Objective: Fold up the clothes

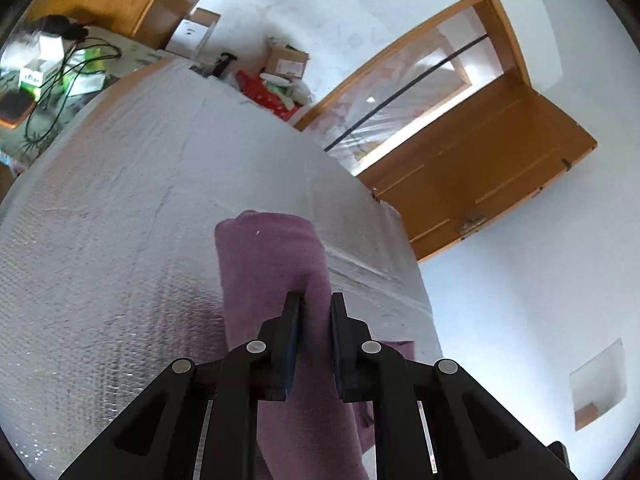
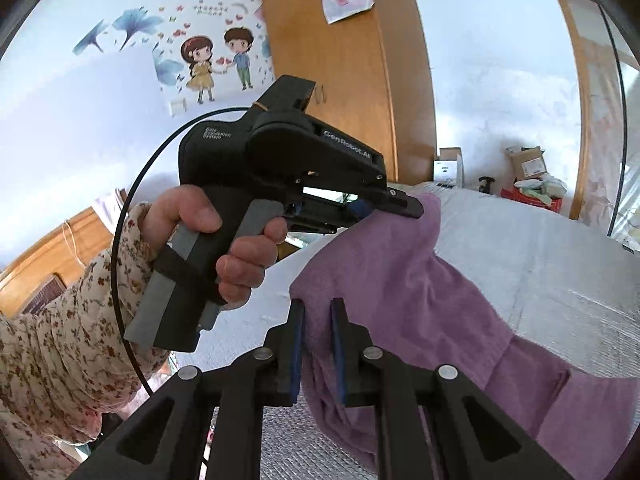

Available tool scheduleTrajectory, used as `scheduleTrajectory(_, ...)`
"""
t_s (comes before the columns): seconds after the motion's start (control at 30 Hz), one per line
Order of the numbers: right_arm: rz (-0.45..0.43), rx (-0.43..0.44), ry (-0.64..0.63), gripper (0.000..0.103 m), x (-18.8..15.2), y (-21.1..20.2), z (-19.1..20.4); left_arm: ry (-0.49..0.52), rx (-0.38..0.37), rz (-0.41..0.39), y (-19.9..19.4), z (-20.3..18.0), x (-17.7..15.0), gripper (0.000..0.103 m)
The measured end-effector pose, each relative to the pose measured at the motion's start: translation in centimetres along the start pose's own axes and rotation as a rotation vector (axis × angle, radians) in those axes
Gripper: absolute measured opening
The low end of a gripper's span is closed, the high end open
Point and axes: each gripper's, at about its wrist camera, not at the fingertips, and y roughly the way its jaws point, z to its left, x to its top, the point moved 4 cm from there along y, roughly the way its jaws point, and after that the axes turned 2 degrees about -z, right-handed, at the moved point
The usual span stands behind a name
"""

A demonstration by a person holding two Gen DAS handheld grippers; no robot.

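A purple garment [image 1: 276,264] hangs lifted above the silver quilted surface [image 1: 120,208]. My left gripper [image 1: 316,304] is shut on an edge of the garment, cloth pinched between its jaws. In the right wrist view the same purple garment [image 2: 420,288] drapes down to the right. My right gripper [image 2: 318,308] is shut on another edge of it. The left gripper's body [image 2: 280,160], held by a hand in a floral sleeve, grips the garment's upper corner a little ahead of my right gripper.
The silver surface [image 2: 540,256] spreads below. Cardboard boxes and a red bag [image 1: 276,76] sit at its far end. A cluttered side table [image 1: 52,76] is at the left. An open wooden door [image 1: 480,160] and a wardrobe [image 2: 344,80] stand by the walls.
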Motion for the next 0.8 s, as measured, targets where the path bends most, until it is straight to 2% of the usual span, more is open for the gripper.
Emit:
scheduleTrajectory(0.43,-0.113,-0.058,0.051,0.013,1.2,-5.0,-3.2,0.102,-0.09,0.015,2.1,-8.1,-0.5,0.014)
scheduleTrajectory(0.8,-0.164,-0.133,0.098,0.013,0.6,-8.6,-5.3,0.139,-0.143,0.032,4.0,-12.0,-1.2,0.014)
